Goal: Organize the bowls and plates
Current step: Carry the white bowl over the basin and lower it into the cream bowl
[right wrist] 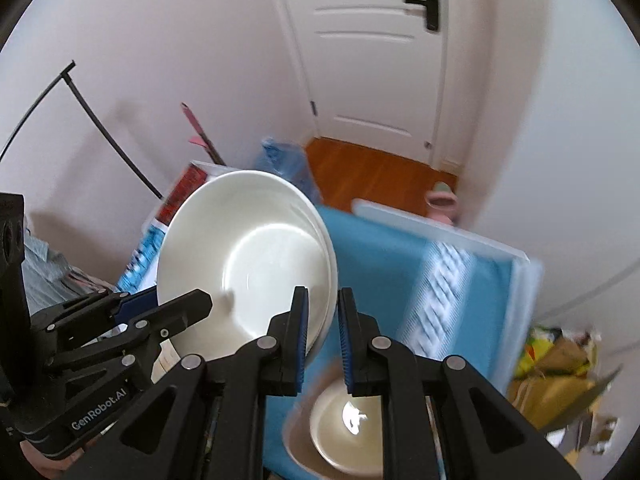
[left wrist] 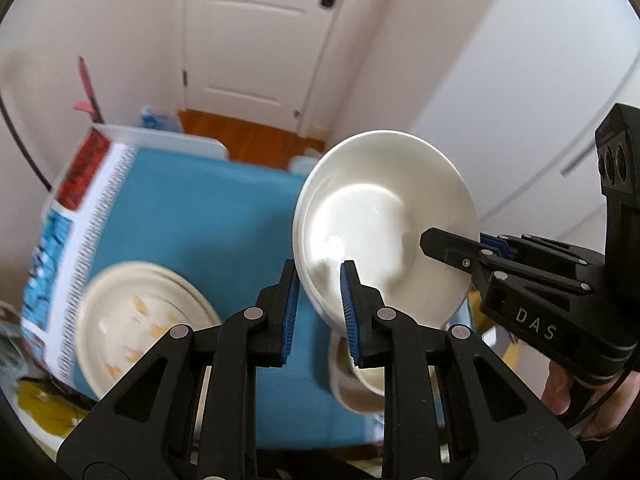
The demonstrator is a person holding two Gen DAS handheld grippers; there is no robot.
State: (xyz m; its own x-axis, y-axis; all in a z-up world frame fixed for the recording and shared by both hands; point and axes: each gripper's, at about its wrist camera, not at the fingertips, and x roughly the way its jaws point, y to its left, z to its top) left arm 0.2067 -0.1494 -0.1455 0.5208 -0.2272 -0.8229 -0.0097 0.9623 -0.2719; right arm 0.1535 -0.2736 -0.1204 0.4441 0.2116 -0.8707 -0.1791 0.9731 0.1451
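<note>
A white bowl [left wrist: 380,216] is held in the air above the blue table cloth [left wrist: 192,216], tilted with its inside facing me. My left gripper [left wrist: 320,312] is shut on its near rim. My right gripper [left wrist: 452,254] is shut on the opposite rim. In the right wrist view the same bowl [right wrist: 248,256] sits between my right gripper's [right wrist: 323,340] pads, and the left gripper [right wrist: 168,312] clamps its left edge. A cream plate with yellow flowers [left wrist: 136,324] lies on the cloth at the left. Nested cream bowls [right wrist: 344,428] stand below the held bowl.
The table has a patterned border [left wrist: 68,240] and white edge. A white door [right wrist: 376,52] and wooden floor [right wrist: 376,176] lie beyond. A blue bag [right wrist: 284,160], a pink pot [right wrist: 442,200] and yellow clutter [right wrist: 560,364] surround the table.
</note>
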